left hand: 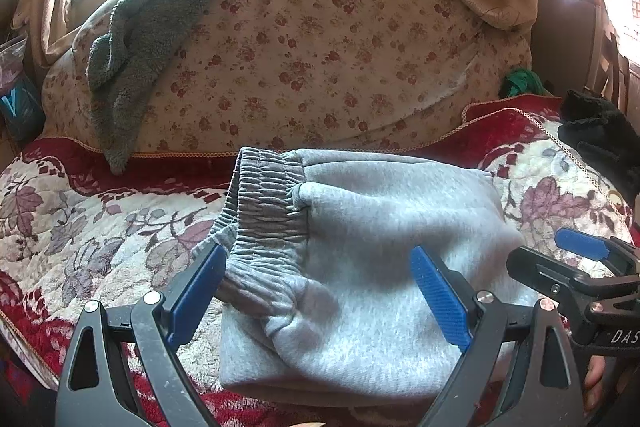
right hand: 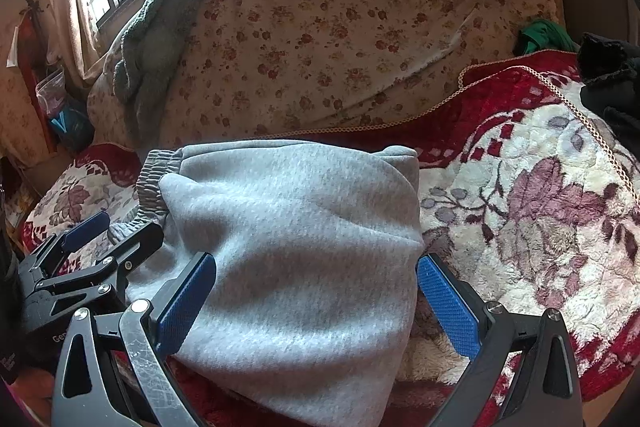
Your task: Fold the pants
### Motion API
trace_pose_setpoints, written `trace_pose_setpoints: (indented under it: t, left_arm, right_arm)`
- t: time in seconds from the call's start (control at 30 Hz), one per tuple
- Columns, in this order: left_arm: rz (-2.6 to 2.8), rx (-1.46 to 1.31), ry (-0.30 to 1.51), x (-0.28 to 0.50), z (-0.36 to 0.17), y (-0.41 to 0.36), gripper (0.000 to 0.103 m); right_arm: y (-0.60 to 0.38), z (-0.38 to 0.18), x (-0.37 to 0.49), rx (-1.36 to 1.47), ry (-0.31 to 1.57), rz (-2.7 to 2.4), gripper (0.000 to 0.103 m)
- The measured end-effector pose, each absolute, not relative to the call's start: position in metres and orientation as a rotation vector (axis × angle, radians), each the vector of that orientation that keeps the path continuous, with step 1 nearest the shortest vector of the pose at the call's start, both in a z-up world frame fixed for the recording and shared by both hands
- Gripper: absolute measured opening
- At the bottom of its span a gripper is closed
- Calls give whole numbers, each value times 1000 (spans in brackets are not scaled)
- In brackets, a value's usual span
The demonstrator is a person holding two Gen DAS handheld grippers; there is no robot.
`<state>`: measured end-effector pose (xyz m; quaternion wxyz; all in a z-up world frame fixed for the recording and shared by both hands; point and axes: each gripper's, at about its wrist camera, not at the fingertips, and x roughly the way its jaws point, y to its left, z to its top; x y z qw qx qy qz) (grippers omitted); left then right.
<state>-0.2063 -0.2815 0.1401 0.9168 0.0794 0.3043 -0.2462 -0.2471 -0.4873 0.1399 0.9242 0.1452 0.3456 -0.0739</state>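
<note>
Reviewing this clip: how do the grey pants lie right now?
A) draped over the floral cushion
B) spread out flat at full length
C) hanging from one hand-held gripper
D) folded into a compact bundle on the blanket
D: the grey pants sit as a compact folded bundle on the red floral blanket, both hand-held grippers open.

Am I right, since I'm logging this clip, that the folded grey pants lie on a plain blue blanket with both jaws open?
Not quite: the pants lie on a red and cream flowered blanket, not plain blue, as the right wrist view shows. Both jaws are open.

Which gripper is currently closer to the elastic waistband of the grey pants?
Left. The left gripper straddles the waistband, one finger beside it; the right gripper is open over the plain folded end.
</note>
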Motion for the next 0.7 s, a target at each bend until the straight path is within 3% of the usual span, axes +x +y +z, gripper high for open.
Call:
trace_pose_setpoints:
  t: [0.7]
  left_arm:
    - [-505,164,627,-206,139,-284,93]
  right_arm:
    - [-487,139,-243,289,724,-150,103]
